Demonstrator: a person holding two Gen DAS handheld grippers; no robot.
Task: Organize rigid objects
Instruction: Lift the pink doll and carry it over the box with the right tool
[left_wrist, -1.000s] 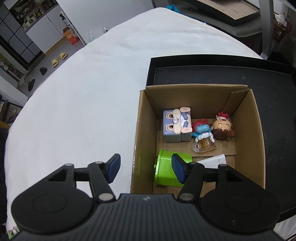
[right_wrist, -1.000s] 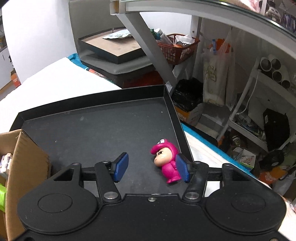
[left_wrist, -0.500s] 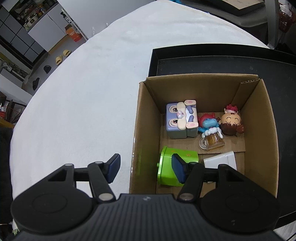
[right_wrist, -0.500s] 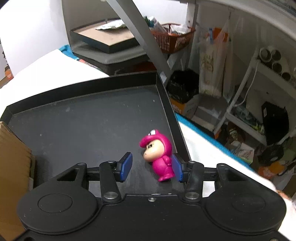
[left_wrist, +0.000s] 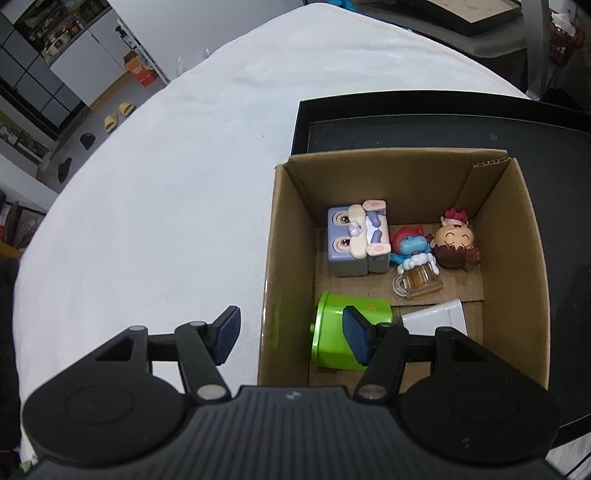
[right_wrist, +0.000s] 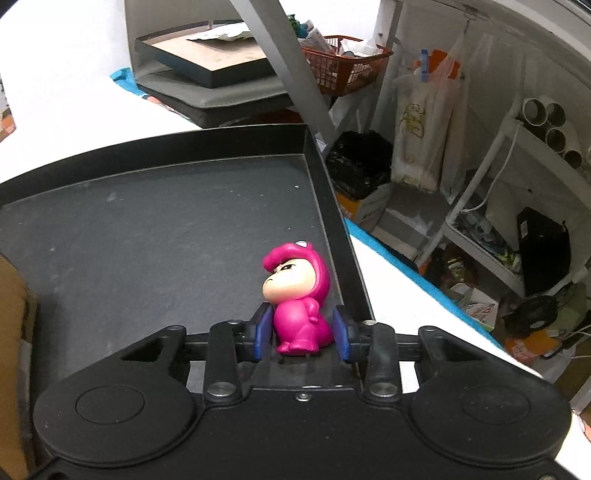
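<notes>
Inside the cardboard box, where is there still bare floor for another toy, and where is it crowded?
In the box, bare floor lies along the right wall, between the beer mug and that wall, and near the back wall behind the figurines. Crowded: the middle, where the block toy, blue figure and brown-haired figure cluster, and the near left, with the green cup.

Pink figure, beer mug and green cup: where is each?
Pink figure (right_wrist: 301, 325): right wrist view, on its body.
Beer mug (left_wrist: 419, 278): left wrist view, on its amber glass.
Green cup (left_wrist: 328, 332): left wrist view, on its side.
</notes>
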